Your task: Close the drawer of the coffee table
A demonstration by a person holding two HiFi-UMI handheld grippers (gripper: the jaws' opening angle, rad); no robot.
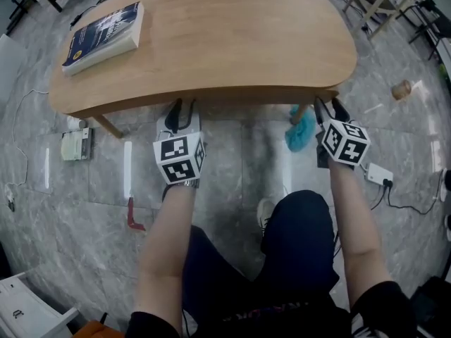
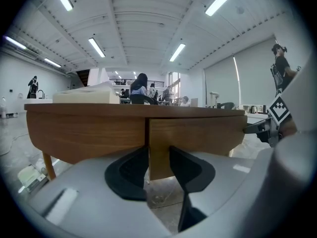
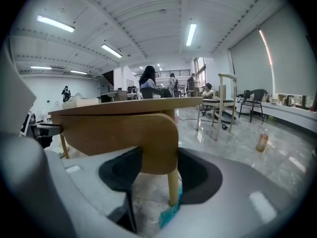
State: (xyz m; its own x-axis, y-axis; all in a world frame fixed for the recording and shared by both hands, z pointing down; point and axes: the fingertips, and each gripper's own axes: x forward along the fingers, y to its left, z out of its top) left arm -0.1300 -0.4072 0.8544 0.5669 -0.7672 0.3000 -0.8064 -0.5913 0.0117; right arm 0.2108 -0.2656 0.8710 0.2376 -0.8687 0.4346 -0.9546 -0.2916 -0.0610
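- Head view: one wooden coffee table point(image 1: 232, 41) is seen from above, with one blue book point(image 1: 104, 37) lying on its far left corner.
- Two grippers are held at the table's near edge, the left gripper point(image 1: 182, 115) towards the middle and the right gripper point(image 1: 330, 111) at the right end.
- Left gripper view: the jaws are seen parted and holding nothing. The left end of the one drawer point(image 2: 198, 133) is framed in the gap between them.
- The drawer front is found under the tabletop's near edge, and its seam with the fixed panel on its left is visible. Whether it is fully home cannot be told.
- Contact between the left jaws and the drawer front cannot be confirmed.
- Right gripper view: the jaws are likewise seen spread apart and empty. The rounded right end of the table's side panel is framed between them.
- One table leg point(image 3: 172, 185) is noted below that panel, with one teal cloth point(image 1: 303, 129) on the floor at its foot.
- One bottle point(image 3: 261, 142) is noted standing on the floor, well apart to the right.
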